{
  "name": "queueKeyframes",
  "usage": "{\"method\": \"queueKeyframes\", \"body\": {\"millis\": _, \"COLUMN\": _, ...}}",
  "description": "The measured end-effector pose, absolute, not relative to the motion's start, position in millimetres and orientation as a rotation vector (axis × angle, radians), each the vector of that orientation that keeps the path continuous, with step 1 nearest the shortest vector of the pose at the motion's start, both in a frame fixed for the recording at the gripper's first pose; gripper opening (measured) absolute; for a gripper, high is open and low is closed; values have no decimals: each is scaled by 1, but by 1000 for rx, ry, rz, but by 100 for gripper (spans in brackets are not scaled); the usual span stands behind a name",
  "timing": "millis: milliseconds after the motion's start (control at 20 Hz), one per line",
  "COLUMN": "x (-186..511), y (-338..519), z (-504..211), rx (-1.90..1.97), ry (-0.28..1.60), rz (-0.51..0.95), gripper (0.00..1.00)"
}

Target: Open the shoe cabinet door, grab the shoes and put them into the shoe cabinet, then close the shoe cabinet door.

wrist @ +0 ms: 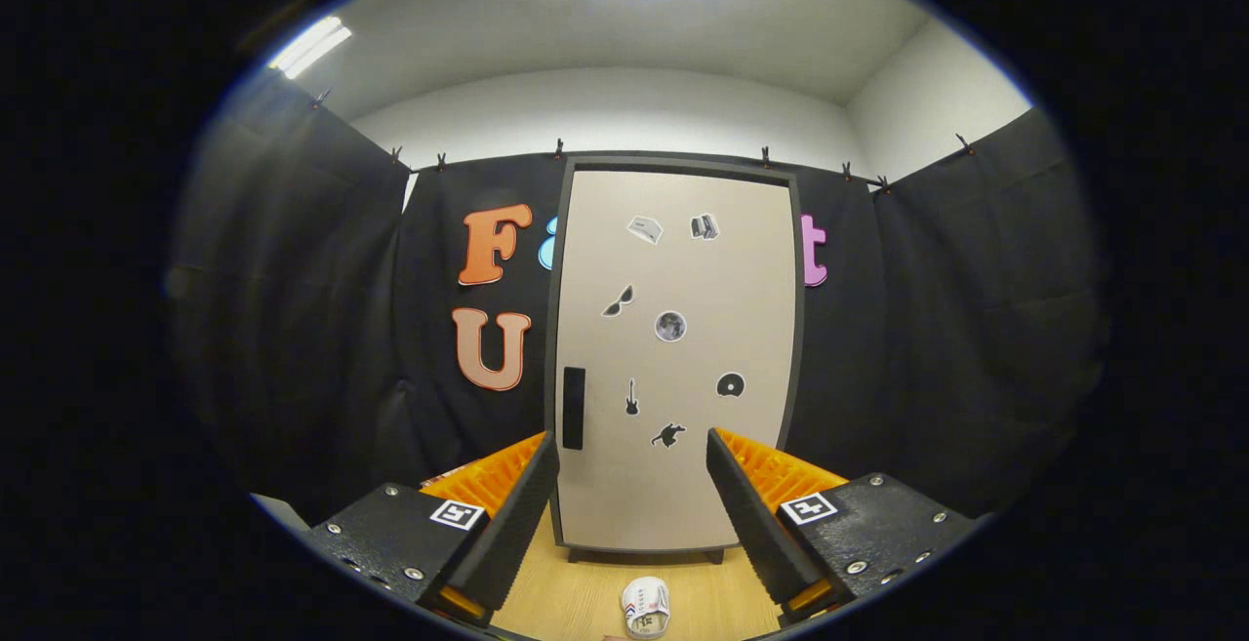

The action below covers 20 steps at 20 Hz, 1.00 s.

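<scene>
step: opening the shoe cabinet door [673, 358], not started yet by my read; door sits flush in its dark frame, looks fully closed.
gripper: my gripper [632, 485] is spread wide, nothing between the fingers, both fingers apart from everything.
handle: dark vertical handle [574, 408] on the door's left edge, low on the panel, at about 11 o'clock from the midpoint between my fingertips, just above my left fingertip in the view.
how to do it: I judge hinges are on the right since the handle is on the left, so I need to shift toward 9 o'clock, line the handle up between the fingers, go forward, hook or pinch it, then pull back along an arc swinging to the right. Keep the pull slow so the light cabinet doesn't drag on the floor.
risk: the handle looks like a shallow recess, hard to tell; a finger may slip out. The wide stance may need narrowing first.
shoes: one small white shoe [645, 607] with dark markings on the wooden floor [576, 592], at 6 o'clock, below and between my fingers, nearer me than the cabinet. Second shoe: can't tell.
cabinet: stands upright at 12 o'clock beyond the fingertips, short feet on the floor, black cloth wall [312, 329] behind and to both sides.
door face: small stickers [670, 326] scattered over it, no use for the grasp.
clearance: the shoe lies well in front of the door's base; the swing may pass near it, so watch that.
</scene>
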<state>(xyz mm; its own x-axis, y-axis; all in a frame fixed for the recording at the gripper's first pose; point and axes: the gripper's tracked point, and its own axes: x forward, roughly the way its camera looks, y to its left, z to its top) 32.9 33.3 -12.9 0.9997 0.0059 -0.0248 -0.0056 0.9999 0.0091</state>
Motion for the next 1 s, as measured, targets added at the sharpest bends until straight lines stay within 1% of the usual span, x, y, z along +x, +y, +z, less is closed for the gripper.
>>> {"method": "queueKeyframes", "body": {"millis": 550, "x": 92, "y": 75, "z": -31, "rx": -4, "ry": 35, "rz": -21, "gripper": 95}}
{"method": "queueKeyframes", "body": {"millis": 1000, "x": 172, "y": 105, "z": -64, "rx": 3, "ry": 77, "rz": 17, "gripper": 94}}
